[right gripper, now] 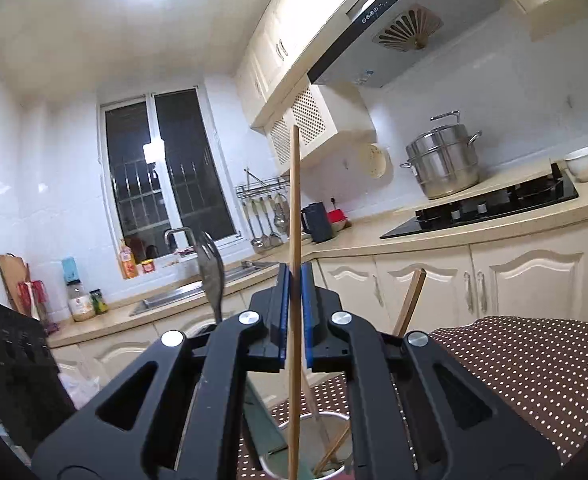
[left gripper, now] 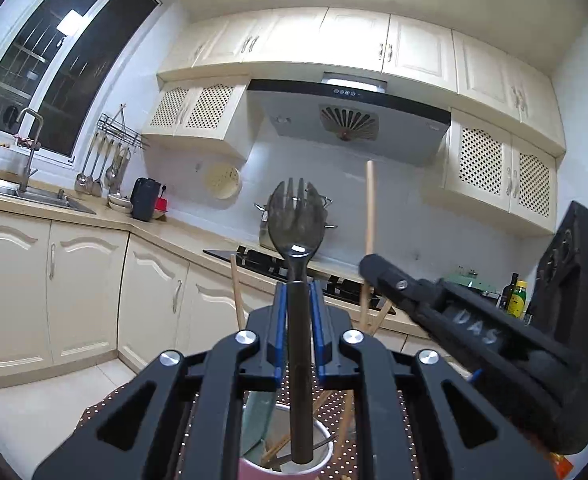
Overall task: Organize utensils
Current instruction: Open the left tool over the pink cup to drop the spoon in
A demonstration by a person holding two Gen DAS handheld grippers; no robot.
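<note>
Clamping a black spork [left gripper: 296, 224] between its fingers, the left gripper [left gripper: 298, 300] hides the cup; the right gripper [right gripper: 295, 280] pinches a wooden chopstick [right gripper: 294, 200], showing the steel pot [right gripper: 442, 164] beyond.

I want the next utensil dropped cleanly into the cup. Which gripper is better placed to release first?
Left, probably. The left hand-held gripper holds the black spork upright, its handle end already inside the cup. The right hand-held gripper grips its wooden chopstick mid-shaft; whether that tip is inside the cup is unclear.
</note>
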